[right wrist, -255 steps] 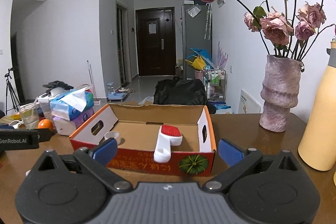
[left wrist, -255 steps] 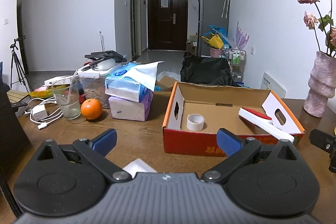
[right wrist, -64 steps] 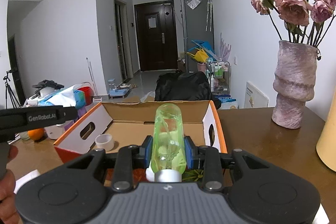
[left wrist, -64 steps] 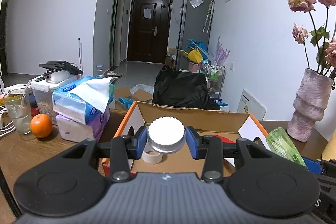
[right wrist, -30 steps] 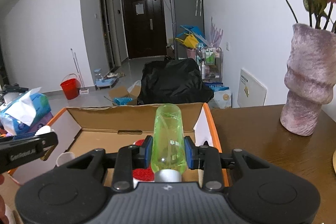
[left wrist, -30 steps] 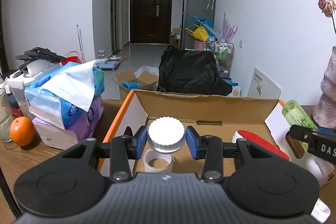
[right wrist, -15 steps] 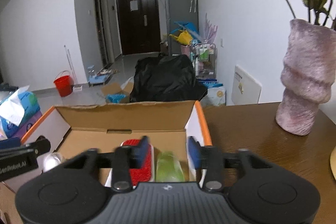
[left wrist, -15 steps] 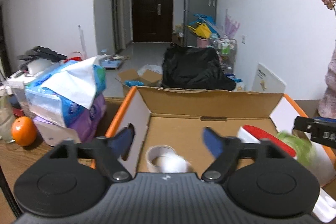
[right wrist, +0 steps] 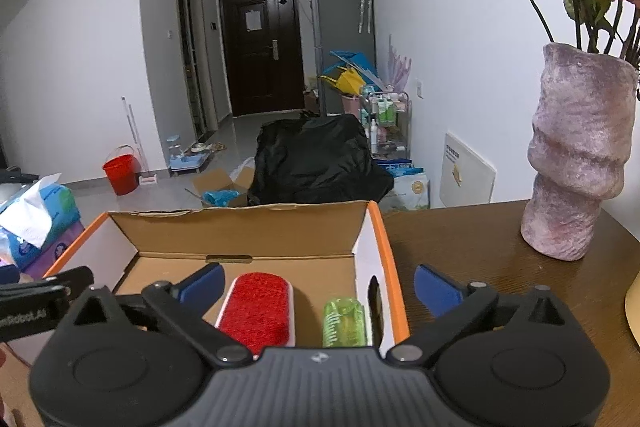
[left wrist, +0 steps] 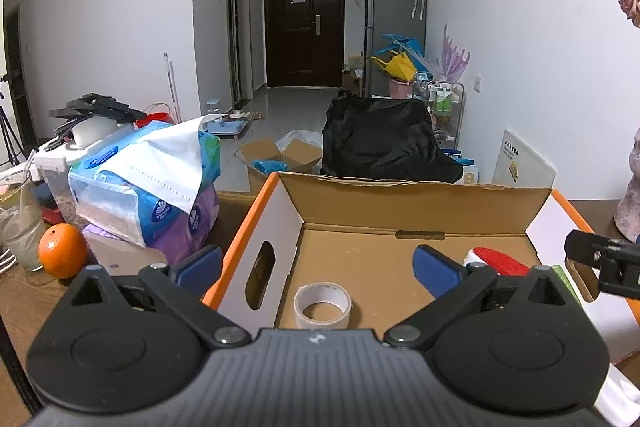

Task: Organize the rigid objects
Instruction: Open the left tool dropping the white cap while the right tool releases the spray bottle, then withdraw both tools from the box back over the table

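Both grippers hover over the cardboard box (right wrist: 366, 223) with jaws opening wide and nothing between them: the left gripper (left wrist: 318, 265) above the tape roll (left wrist: 322, 305), the right gripper (right wrist: 318, 287) above the green bottle (right wrist: 344, 323), which lies by the right wall beside the red brush (right wrist: 256, 309), long axis running away from the camera

Orange-rimmed brown cardboard box (right wrist: 382, 239) with white end walls; red-bristled white brush (right wrist: 256, 307); translucent green plastic bottle (right wrist: 344, 323); mottled pink ceramic vase (right wrist: 580, 163); dark brown wooden counter (right wrist: 460, 239).
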Action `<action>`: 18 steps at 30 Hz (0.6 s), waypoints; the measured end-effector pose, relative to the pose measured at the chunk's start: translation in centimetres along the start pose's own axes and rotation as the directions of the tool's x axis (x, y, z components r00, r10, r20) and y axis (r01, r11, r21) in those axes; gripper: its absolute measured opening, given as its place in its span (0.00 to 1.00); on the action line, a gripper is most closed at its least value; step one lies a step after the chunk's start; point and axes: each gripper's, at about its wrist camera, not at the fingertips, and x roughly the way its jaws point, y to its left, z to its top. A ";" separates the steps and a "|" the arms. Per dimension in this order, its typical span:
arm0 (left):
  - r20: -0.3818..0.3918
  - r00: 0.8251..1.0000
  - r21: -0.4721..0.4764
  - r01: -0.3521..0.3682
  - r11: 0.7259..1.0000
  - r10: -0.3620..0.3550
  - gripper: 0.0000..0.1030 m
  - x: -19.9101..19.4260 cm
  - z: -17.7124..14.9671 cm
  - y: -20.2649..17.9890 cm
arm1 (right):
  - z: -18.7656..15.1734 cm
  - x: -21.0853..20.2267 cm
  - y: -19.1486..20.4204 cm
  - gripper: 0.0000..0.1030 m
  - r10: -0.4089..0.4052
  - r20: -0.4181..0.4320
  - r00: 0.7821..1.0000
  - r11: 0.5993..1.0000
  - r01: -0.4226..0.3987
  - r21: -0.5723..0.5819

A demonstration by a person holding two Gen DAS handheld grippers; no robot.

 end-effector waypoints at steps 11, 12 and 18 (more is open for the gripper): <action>0.011 1.000 0.001 0.009 1.000 -0.009 1.00 -1.4 0.1 0.2 | -0.2 -2.2 0.1 1.00 0.004 0.033 0.999 1.000 -0.004 -0.005; 0.014 1.000 0.001 0.009 1.000 -0.009 1.00 -1.7 0.1 0.3 | -0.2 -2.5 0.1 1.00 0.006 0.036 0.999 1.000 -0.006 -0.007; 0.013 1.000 0.001 0.012 1.000 -0.012 1.00 -3.2 -0.2 0.7 | -0.6 -4.3 0.3 1.00 0.017 0.052 0.999 1.000 -0.016 -0.019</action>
